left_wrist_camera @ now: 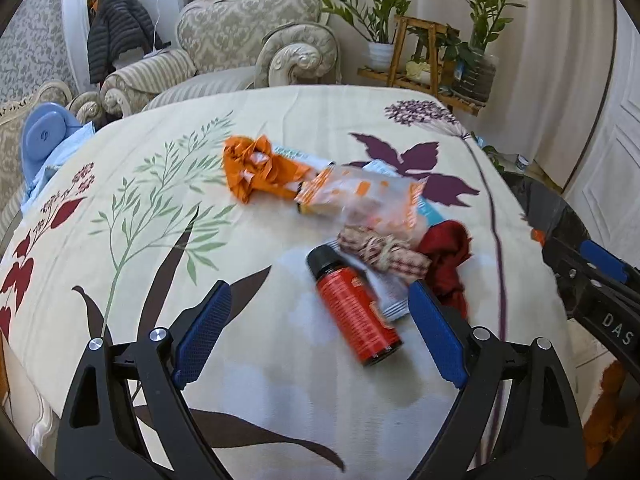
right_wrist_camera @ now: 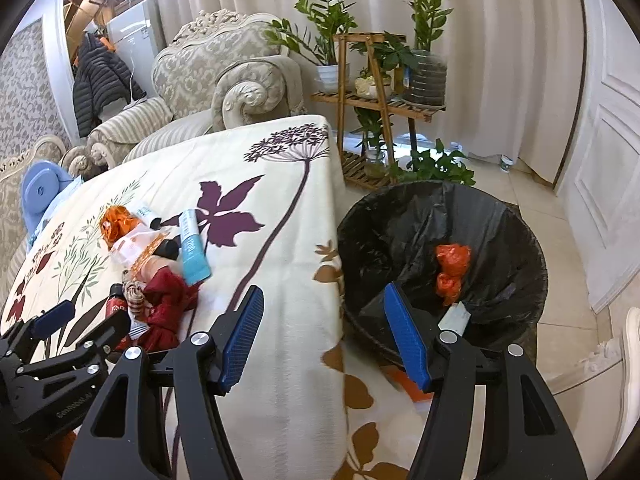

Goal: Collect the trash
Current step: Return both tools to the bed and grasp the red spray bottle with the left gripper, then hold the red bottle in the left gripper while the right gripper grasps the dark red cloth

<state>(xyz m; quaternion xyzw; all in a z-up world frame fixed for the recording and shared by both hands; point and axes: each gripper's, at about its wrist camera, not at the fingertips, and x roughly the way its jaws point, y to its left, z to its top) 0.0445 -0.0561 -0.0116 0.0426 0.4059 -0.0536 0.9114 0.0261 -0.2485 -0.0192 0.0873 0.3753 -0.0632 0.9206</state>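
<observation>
Pick-up step in hand: left gripper [left_wrist_camera: 320,326], jaws wide and empty, is held over red cylindrical spray can [left_wrist_camera: 354,306] at lower centre. Right gripper [right_wrist_camera: 324,340], jaws part-open, empty, is poised beside black-lined round bin [right_wrist_camera: 404,216] at right. Closing on can is called for next.

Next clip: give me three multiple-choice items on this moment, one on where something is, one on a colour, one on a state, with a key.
1. Where is the bin?
A. On the table
B. On the floor beside the table
C. On the armchair

2. What colour is the can body?
A. Red
B. Green
C. White

3. How is the left gripper?
A. Shut on the can
B. Shut on the cloth
C. Open, holding nothing

Key: 1 B, the lined bin stands on floor tiles at the table's edge. 2 A, red body with a black cap. 3 C, its jaws stand apart above the can without touching it.
</observation>
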